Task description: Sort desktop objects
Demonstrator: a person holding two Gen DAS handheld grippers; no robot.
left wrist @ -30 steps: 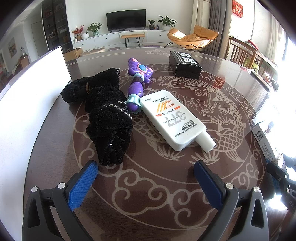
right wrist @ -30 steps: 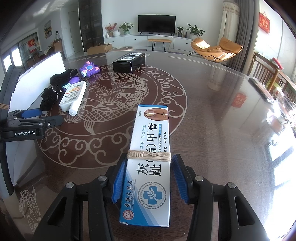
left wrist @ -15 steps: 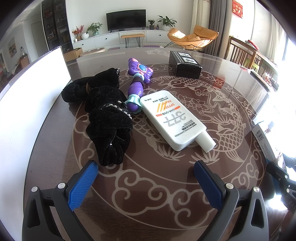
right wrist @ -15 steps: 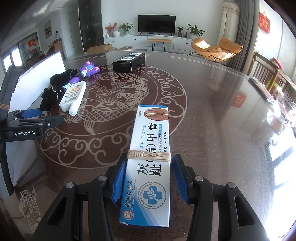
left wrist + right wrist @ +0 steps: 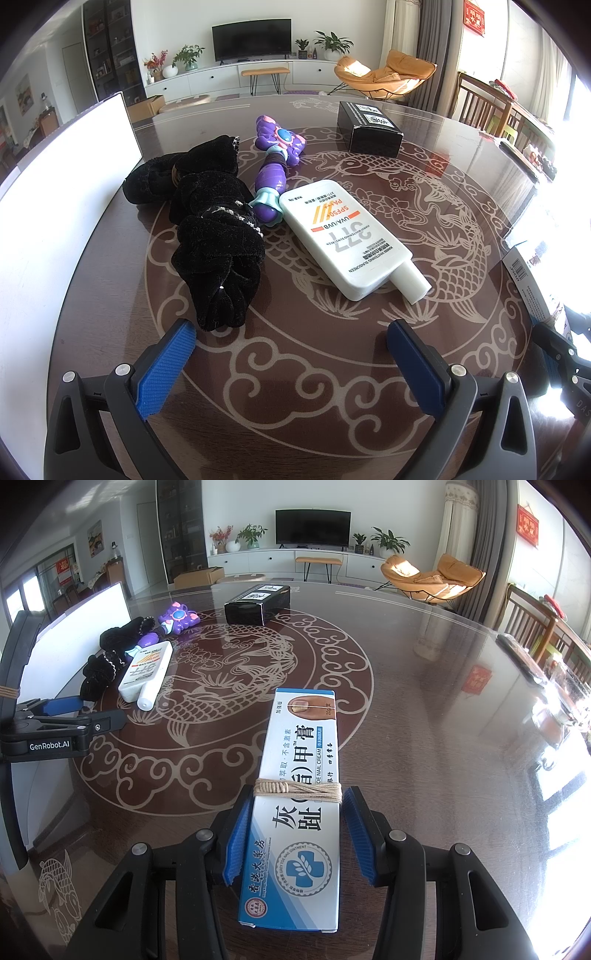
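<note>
Nothing has moved since the earlier frames; both hands hold still. In the left wrist view, the left gripper (image 5: 291, 363) stands spread wide over bare table (image 5: 295, 406), with the black velvet scrunchie (image 5: 214, 236) just beyond its left pad, the purple toy (image 5: 275, 166) and the white sunscreen bottle (image 5: 345, 240) farther ahead. In the right wrist view, the right gripper (image 5: 295, 830) pinches the blue-and-white ointment box (image 5: 299, 801), which juts forward between its pads; the black box (image 5: 258, 603) lies well beyond.

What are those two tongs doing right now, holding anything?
Left tongs: open, holding nothing.
Right tongs: closed on the blue-and-white cream box.
</note>
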